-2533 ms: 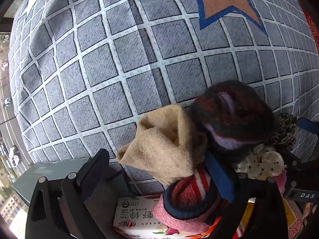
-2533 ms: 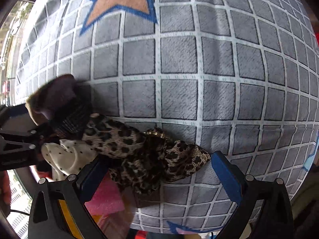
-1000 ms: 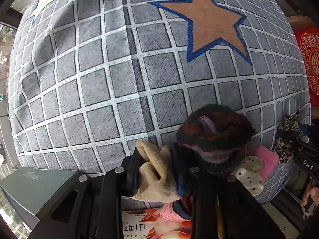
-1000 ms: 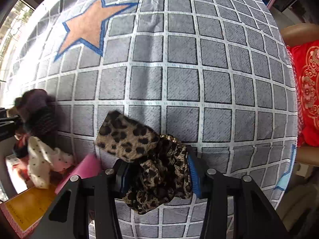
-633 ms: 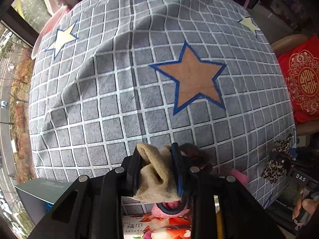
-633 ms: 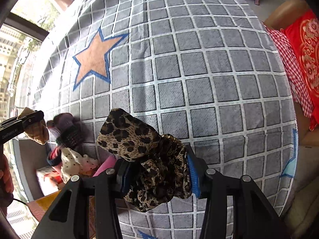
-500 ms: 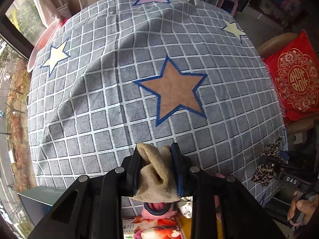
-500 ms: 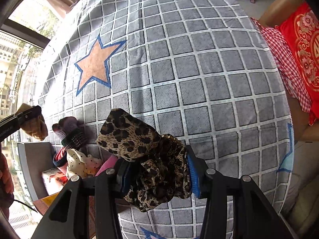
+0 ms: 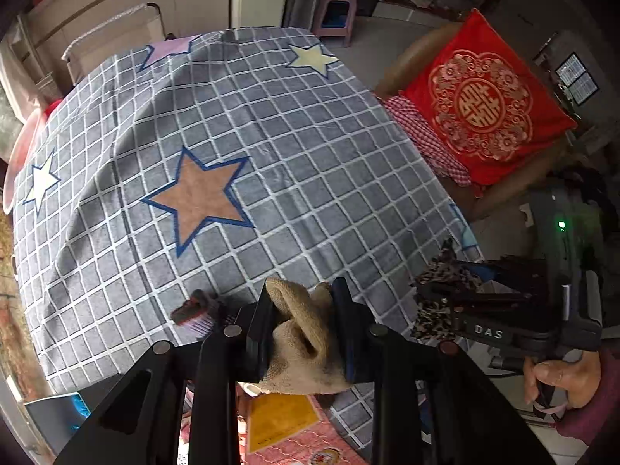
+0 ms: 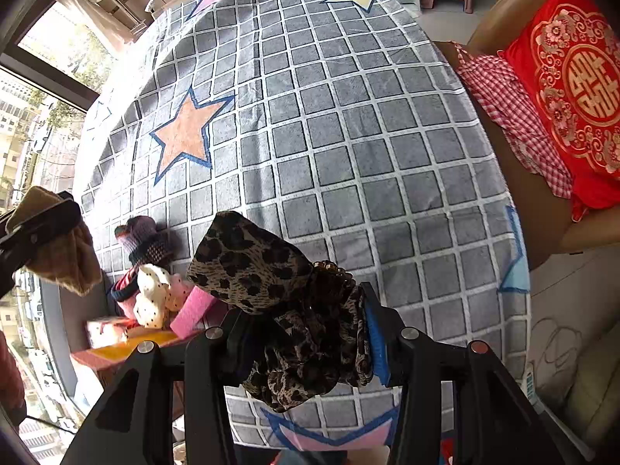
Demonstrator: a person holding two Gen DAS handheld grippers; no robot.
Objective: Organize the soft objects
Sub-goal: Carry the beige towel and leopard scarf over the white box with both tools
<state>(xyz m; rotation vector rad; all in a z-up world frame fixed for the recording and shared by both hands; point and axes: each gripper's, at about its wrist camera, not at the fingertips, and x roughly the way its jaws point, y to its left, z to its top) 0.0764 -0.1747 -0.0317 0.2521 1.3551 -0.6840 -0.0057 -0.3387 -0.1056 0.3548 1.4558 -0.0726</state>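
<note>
Table (image 9: pixel 310 162) covered by a grey grid-check cloth with white lines; orange star with blue outline (image 9: pixel 199 197) ahead and left of the left jaws, pale yellow star (image 9: pixel 312 60) at the far edge, white star at the far left. Red cushion with gold pattern (image 9: pixel 484 108) on a brown chair to the right of the table, red-white checked cloth (image 9: pixel 426 135) beside it. Pink stool (image 9: pixel 335 15) on the floor beyond the table. Window with buildings outside sits left of the right jaws (right wrist view).

Left gripper (image 9: pixel 306 333): jaws pinching a tan knit sock (image 9: pixel 306 345), bunched and folded, raised clear above the cloth. Right gripper (image 10: pixel 306 333): jaws pinching a leopard-print fabric piece (image 10: pixel 271 271), brown with black spots, one stiff flap sticking up ahead of the jaws, the rest crumpled between them, a small beaded trim at the fold. It is also lifted off the table. A person's hand (image 9: pixel 562 379) grips the right gripper's handle.

Remaining pile lies at the near table edge, left of the right jaws: dark knit sock with red stripes (image 10: pixel 145 240), cream polka-dot piece (image 10: pixel 153 298), pink item (image 10: pixel 192 310) (type unclear). Colourful box (image 9: pixel 286 430) below the left jaws.
</note>
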